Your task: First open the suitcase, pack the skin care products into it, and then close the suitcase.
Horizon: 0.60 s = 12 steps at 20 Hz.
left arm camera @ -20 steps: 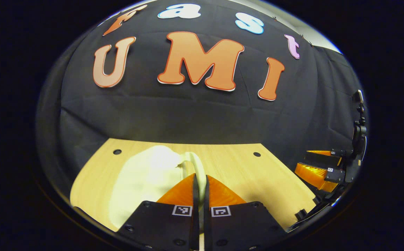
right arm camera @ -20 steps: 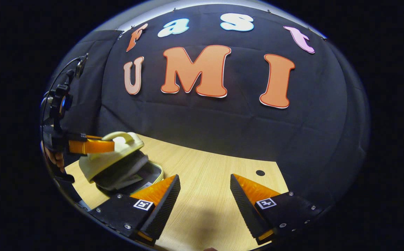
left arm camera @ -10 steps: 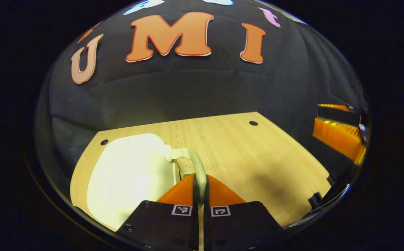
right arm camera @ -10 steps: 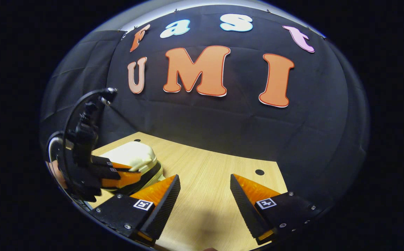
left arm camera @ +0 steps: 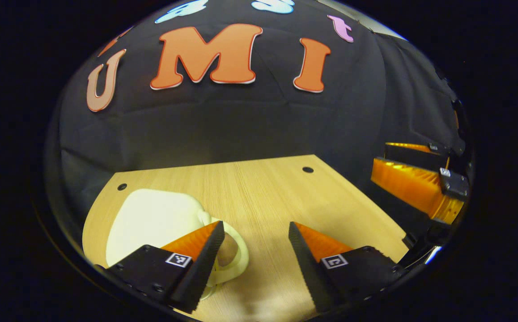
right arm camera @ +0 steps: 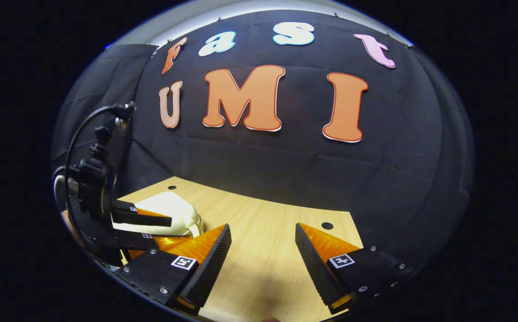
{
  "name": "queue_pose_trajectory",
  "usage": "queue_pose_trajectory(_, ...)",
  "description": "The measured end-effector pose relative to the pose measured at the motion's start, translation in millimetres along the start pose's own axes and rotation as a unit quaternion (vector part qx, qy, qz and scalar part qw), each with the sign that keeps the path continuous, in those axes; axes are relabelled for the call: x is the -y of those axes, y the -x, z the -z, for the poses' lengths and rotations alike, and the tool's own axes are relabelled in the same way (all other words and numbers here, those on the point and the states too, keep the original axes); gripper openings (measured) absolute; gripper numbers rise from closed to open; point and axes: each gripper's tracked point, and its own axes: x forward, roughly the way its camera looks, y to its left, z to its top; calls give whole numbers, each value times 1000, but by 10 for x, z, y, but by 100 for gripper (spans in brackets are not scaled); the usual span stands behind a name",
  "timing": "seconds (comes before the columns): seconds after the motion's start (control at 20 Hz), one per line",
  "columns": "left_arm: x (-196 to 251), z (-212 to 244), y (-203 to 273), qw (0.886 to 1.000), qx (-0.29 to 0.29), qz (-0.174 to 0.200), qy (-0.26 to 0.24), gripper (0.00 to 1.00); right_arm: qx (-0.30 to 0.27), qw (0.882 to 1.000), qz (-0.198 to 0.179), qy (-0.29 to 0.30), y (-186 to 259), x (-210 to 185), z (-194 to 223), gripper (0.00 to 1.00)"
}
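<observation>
In the left gripper view we see the left gripper (left arm camera: 253, 232) with its fingers spread wide and nothing between them. The cream suitcase (left arm camera: 151, 219) lies closed and flat on the wooden table (left arm camera: 277, 188), at the near left. Its looped handle (left arm camera: 236, 255) curves out just beside the gripper's left finger, which covers part of the loop; we cannot tell whether finger and handle touch. The suitcase's near edge is cut off behind that finger's mount.

At the far right edge of this view we see the right gripper (left arm camera: 413, 172) side-on, cropped by the rim.

In the right gripper view, the right gripper (right arm camera: 262, 232) is likewise released, its fingers apart over bare table (right arm camera: 263, 268). To the left, the suitcase (right arm camera: 174, 212) sits low on the table, mostly hidden behind the left gripper (right arm camera: 163, 230) and its dark body with a looping cable (right arm camera: 78, 134). The hand holding it is probably the pale sliver at the rim, though it is too small to be sure.

Two small round holes (left arm camera: 307, 170) mark the table's far edge. Black cloth (right arm camera: 286, 161) closes off the back.
</observation>
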Motion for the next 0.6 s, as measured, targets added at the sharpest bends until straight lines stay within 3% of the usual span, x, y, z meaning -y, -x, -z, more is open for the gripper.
queue_pose_trajectory(0.15,-118,-374,172,997,67,-38,-19,97,39,999,10,15,-3,18,-194,92)
queue_pose_trajectory(0.6,-264,-1120,801,973,200,-110,-30,96,96,995,-2,10,0,-192,-492,92)
